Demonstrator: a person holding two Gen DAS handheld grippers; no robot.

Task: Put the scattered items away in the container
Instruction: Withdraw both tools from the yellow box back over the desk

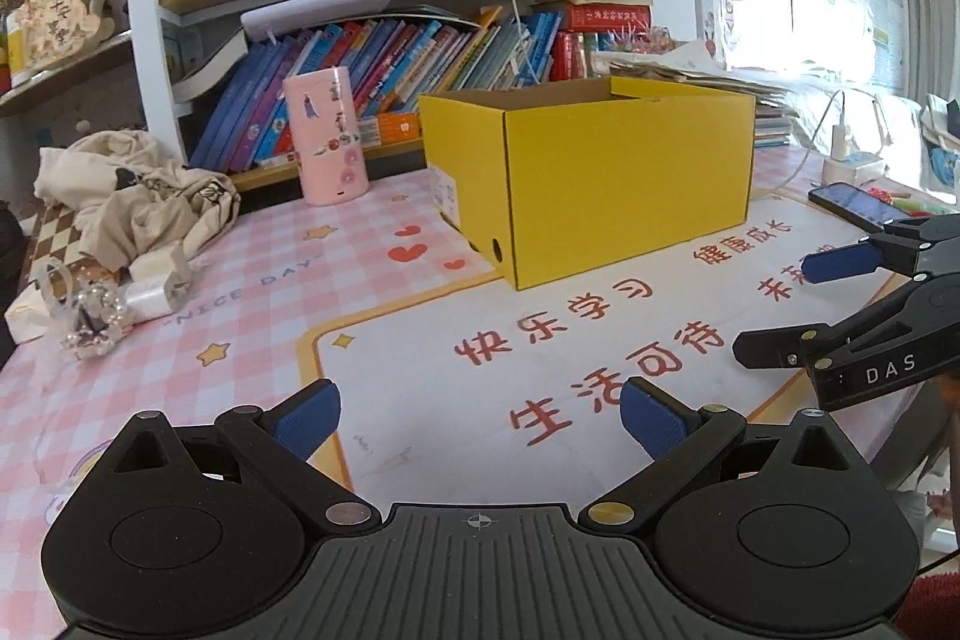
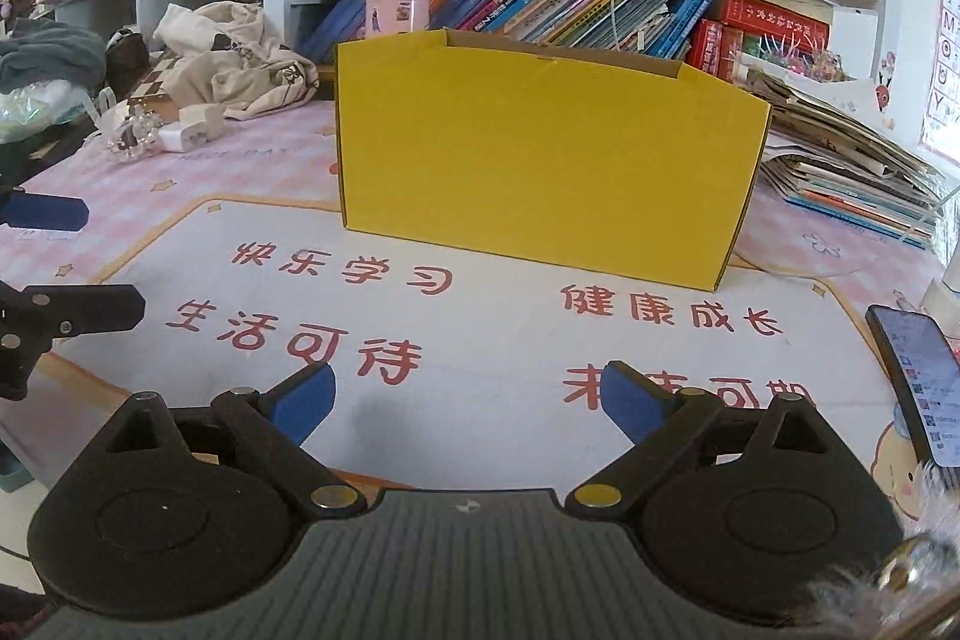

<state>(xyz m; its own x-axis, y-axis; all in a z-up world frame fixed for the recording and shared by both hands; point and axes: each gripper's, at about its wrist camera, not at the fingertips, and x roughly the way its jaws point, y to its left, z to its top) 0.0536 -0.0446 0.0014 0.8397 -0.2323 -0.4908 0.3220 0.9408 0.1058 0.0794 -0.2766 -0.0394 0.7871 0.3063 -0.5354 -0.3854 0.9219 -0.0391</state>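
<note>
Both tongs stand spread wide and empty above the worktop: the left tongs over the mat's red characters "生活可待", the right tongs, marked "DAS", near "未来可期". Beyond them the open yellow box sits behind "快乐学习" and "健康成长". Left of it, by the words "NICE DAY", lie a white charger and a beaded trinket; a phone rests at right.

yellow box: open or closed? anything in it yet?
Open: the yellow box has no lid on top, and its brown inner walls show. Contents: cannot tell, since both cameras sit below the rim.
</note>
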